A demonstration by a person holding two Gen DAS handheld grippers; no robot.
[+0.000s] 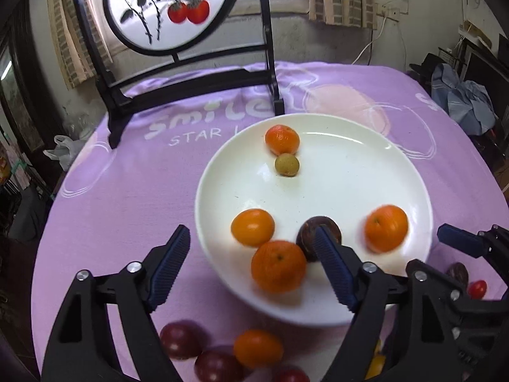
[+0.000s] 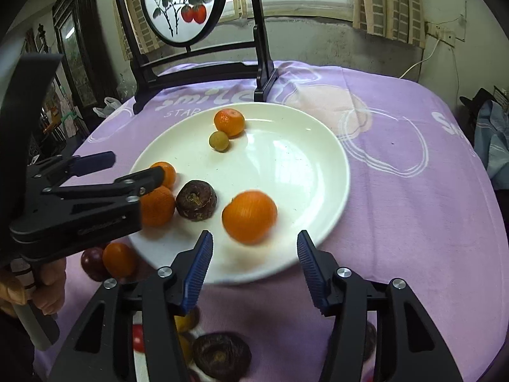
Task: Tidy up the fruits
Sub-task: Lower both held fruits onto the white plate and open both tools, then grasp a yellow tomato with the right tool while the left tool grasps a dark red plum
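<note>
- Both grippers stand apart and empty over the plate's [image 2: 318, 146] near rim: left gripper [image 1: 251, 258], right gripper [image 2: 254, 267].
- Six fruits already lie on the plate; an orange [image 2: 249, 217] near its front edge looks blurred, likely rolling; let it settle.
- More fruit [image 1: 258, 347] waits on the cloth just before the plate; pinch gently, then lift clear over the rim.

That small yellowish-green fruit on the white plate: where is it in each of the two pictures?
Left wrist view: the small green fruit sits just above the picture's centre, on the plate's far half, touching the near side of an orange.
Right wrist view: the fruit is upper left of centre, again against that orange.
Shared landmark: the black stand with the round painted panel behind the white plate.
</note>
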